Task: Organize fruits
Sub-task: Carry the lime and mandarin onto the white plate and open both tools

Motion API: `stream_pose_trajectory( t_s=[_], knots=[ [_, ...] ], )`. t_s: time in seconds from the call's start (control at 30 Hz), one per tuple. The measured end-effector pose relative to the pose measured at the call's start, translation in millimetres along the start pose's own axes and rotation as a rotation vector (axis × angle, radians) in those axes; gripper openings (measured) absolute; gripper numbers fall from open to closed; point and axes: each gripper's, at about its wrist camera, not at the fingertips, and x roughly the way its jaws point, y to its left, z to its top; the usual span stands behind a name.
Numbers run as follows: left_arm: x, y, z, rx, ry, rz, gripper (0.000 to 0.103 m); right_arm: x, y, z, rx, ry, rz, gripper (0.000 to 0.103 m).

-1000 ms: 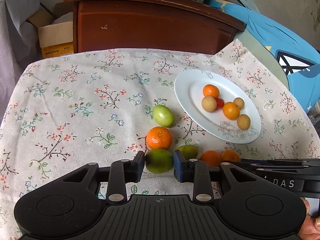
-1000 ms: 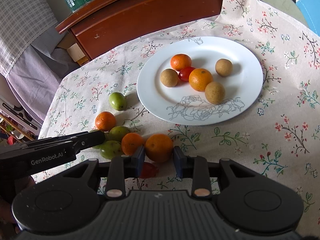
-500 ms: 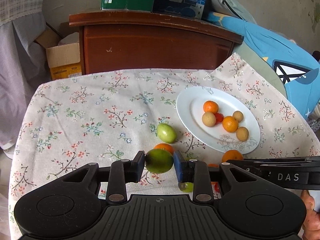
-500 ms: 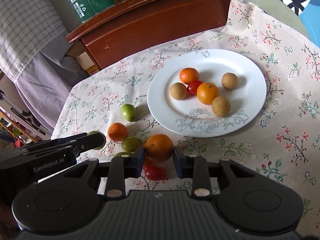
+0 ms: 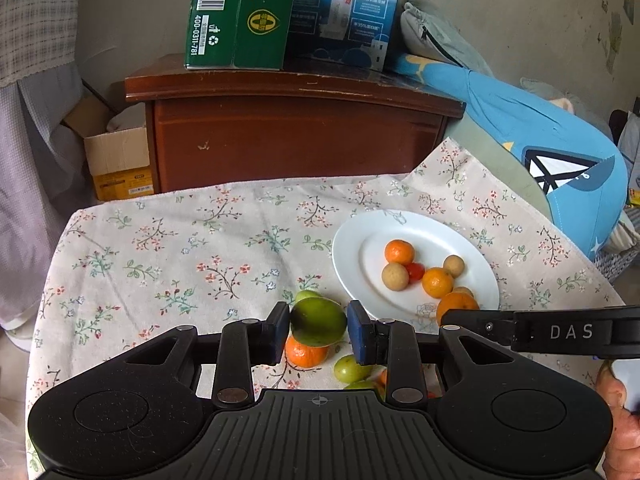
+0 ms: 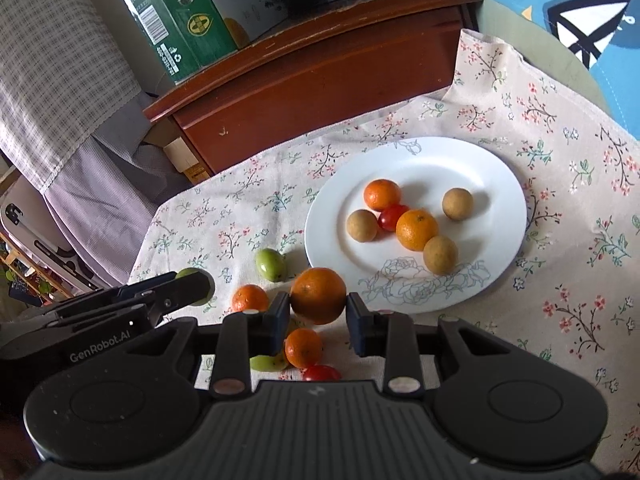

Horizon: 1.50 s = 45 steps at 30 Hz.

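My left gripper is shut on a green fruit and holds it above the floral tablecloth. My right gripper is shut on an orange, raised near the front-left rim of the white plate. The plate holds two oranges, a cherry tomato and three brown round fruits. Loose on the cloth lie green fruits, small oranges and a cherry tomato. The plate also shows in the left wrist view.
A brown wooden cabinet with a green carton and a blue carton stands behind the table. A cardboard box sits on the floor at left. A blue plush toy lies at the right edge.
Both grippers have risen from the cloth, the left with the green fruit and the right with the orange. The views now take in more of the cabinet and cartons.
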Motion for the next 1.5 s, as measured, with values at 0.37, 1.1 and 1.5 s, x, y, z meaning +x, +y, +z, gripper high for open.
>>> stream_pose_trajectory(
  t_s=[0.37,1.1,1.5],
  knots=[
    [14,-14,19,-0.008,-0.012,-0.084,0.029,-30,-31,35,0.092,-0.144,-0.074,0.031],
    [77,-59,20,0.038,0.06,-0.195,0.029,-11,-71,36,0.267,-0.111,-0.191,0.031],
    [93,-64,18,0.021,0.078,-0.208,0.03,3,-76,34,0.302,-0.085,-0.204,0.033]
  ],
)
